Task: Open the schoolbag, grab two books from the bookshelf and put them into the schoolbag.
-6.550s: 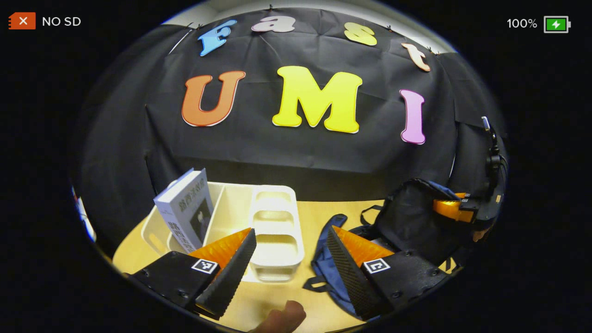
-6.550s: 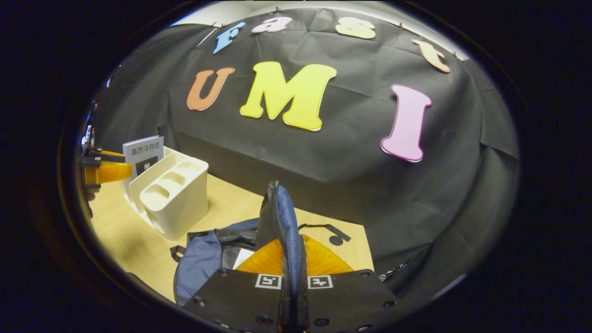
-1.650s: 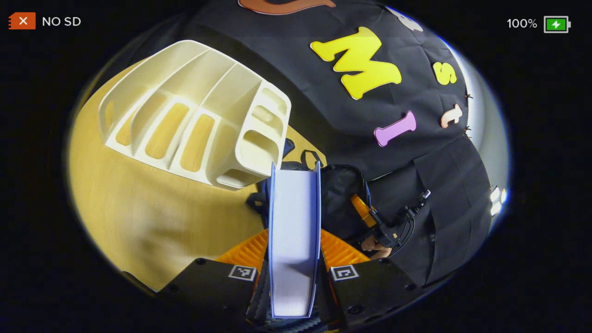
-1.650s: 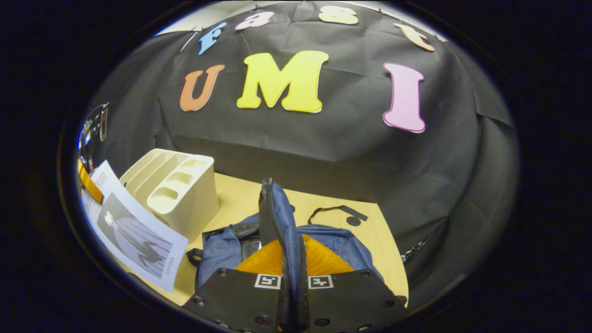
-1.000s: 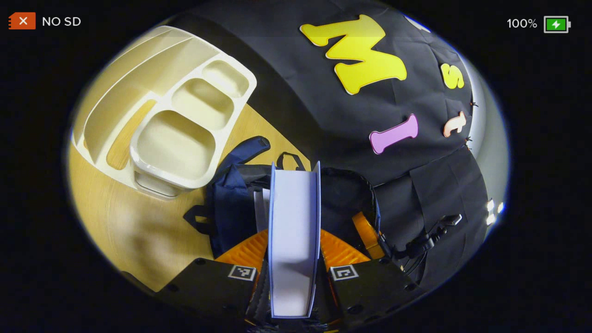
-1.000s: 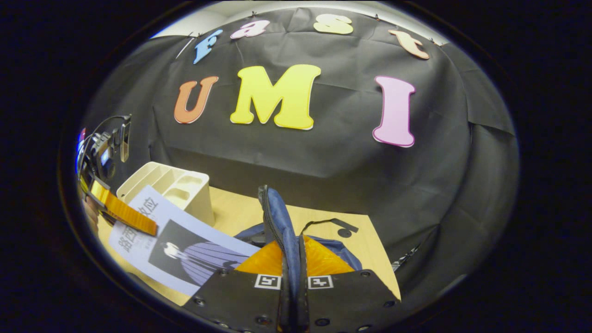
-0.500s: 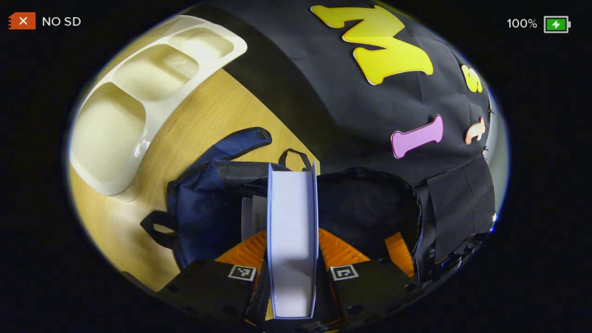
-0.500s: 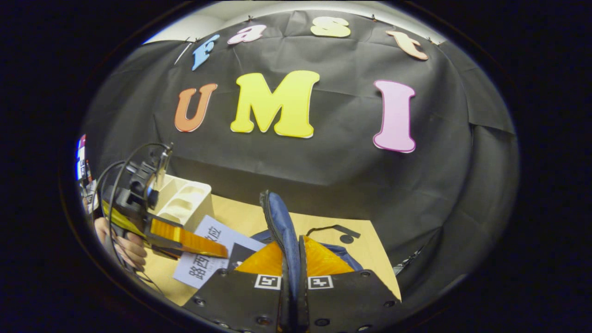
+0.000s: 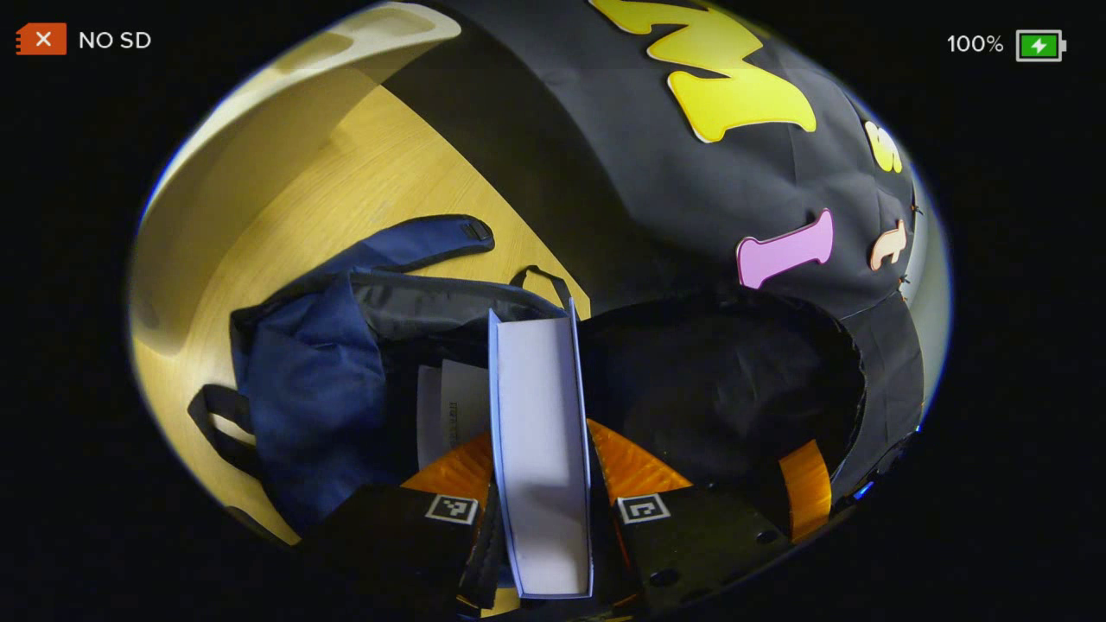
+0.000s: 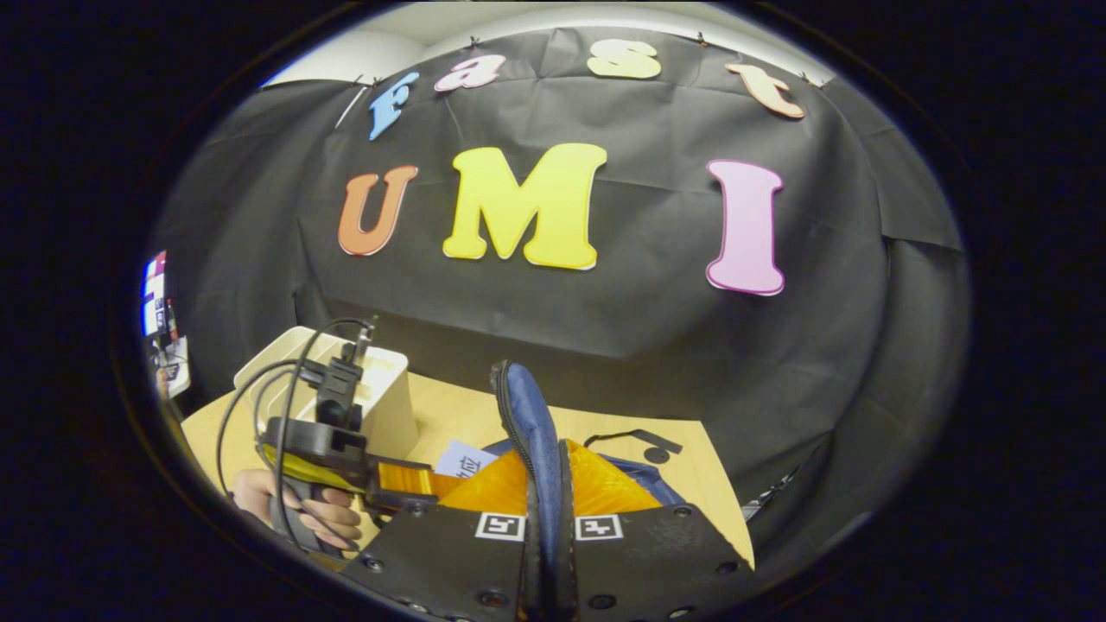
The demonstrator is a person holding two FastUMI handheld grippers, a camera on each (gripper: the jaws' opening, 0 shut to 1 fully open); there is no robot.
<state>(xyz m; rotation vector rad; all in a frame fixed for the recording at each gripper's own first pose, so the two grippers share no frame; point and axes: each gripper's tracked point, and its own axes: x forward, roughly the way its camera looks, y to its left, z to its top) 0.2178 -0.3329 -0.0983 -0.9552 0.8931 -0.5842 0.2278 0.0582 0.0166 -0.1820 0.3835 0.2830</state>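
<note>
A light wooden table (image 9: 380, 190) is backed by black cloth. The open blue schoolbag (image 9: 311, 389) lies toward its far edge, a white bookshelf (image 10: 384, 393) beside it. A book (image 9: 540, 449) is gripped by the left claw (image 9: 543, 510) above the bag's opening; the bag's flap (image 10: 527, 432) is pinched by the right claw (image 10: 546, 527).

The schoolbag (image 9: 311, 389) is dark blue with a black lining and lies on the wooden tabletop with its main compartment gaping open, one edge of the opening (image 10: 529, 432) lifted upright. A pale-covered book (image 9: 540, 432) stands on edge, page block showing, its far end over the open compartment. Another book (image 9: 449, 410) lies inside the bag just beside it.
</note>
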